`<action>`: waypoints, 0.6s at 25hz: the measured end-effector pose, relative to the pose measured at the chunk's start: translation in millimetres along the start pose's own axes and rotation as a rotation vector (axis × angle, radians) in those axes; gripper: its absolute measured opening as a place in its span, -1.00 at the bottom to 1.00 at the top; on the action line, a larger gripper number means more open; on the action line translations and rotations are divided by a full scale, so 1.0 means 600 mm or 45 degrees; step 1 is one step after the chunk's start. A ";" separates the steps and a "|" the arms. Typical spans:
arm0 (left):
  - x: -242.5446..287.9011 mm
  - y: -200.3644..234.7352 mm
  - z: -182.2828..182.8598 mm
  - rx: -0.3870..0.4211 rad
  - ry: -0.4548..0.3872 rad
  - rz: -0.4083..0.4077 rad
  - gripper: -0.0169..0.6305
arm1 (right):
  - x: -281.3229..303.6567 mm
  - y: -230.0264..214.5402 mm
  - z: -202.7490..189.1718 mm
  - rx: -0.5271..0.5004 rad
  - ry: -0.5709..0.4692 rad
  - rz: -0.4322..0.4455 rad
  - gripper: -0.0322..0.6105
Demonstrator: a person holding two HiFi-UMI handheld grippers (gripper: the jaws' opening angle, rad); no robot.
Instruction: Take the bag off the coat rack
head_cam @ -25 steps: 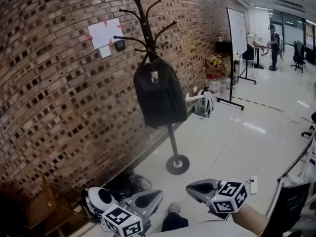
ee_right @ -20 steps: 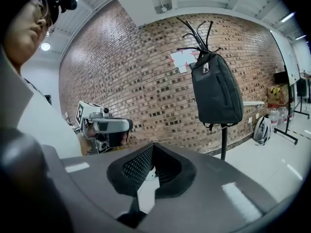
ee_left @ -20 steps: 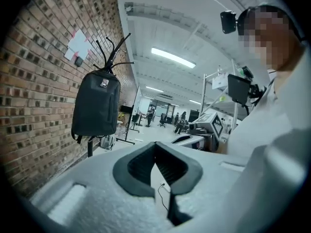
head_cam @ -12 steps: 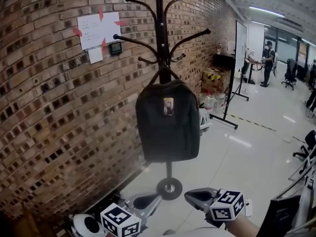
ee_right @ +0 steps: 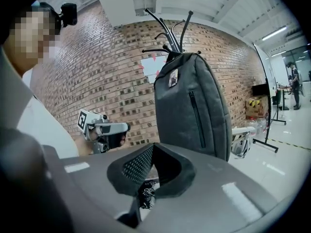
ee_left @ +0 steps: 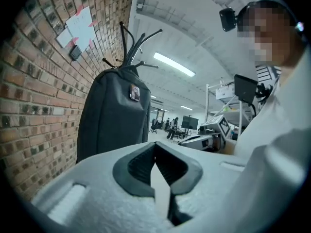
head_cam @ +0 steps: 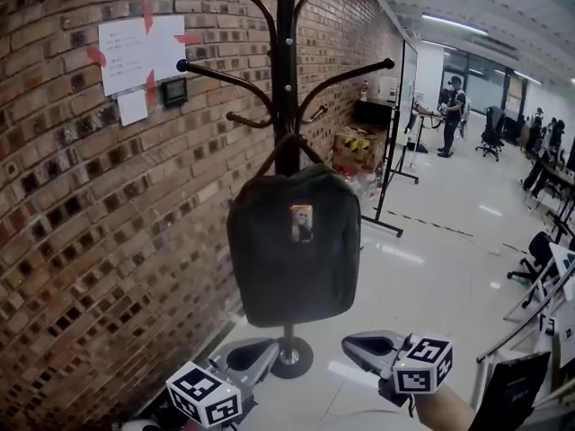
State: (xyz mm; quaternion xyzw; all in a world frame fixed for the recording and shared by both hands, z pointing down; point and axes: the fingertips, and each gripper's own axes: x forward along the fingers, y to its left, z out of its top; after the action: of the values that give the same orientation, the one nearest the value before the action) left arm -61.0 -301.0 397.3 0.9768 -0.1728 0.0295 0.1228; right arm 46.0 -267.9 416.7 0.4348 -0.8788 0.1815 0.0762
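Note:
A dark grey backpack point(head_cam: 292, 245) hangs by its top loop from a black coat rack point(head_cam: 286, 70) that stands against the brick wall. The bag also fills the left gripper view point(ee_left: 112, 111) and the right gripper view point(ee_right: 192, 108). My left gripper point(head_cam: 244, 357) is low at the bottom left, below the bag, shut and empty. At the bottom right my right gripper point(head_cam: 364, 348) is shut as well, with nothing in it. Both are apart from the bag, pointing up toward it.
The rack's round base point(head_cam: 290, 357) rests on the glossy floor. A brick wall point(head_cam: 81, 205) with taped papers point(head_cam: 135, 57) runs along the left. A whiteboard stand point(head_cam: 395, 133), boxes and people at desks point(head_cam: 449, 115) are far behind. A chair back point(head_cam: 512, 389) is at the lower right.
The view has drawn closer to the rack and tilted up, so the bag looks larger and more central. Both grippers stay shut at the bottom of the view.

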 end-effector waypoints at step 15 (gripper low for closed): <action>0.041 0.114 0.088 0.137 -0.023 0.102 -0.06 | 0.012 -0.124 0.130 -0.141 -0.197 -0.053 -0.35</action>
State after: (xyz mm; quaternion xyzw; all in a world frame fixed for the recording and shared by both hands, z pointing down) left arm -60.4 -384.6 364.1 0.9746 -0.2110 0.0348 0.0672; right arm 102.5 -344.9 365.7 0.4607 -0.8815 0.0970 0.0356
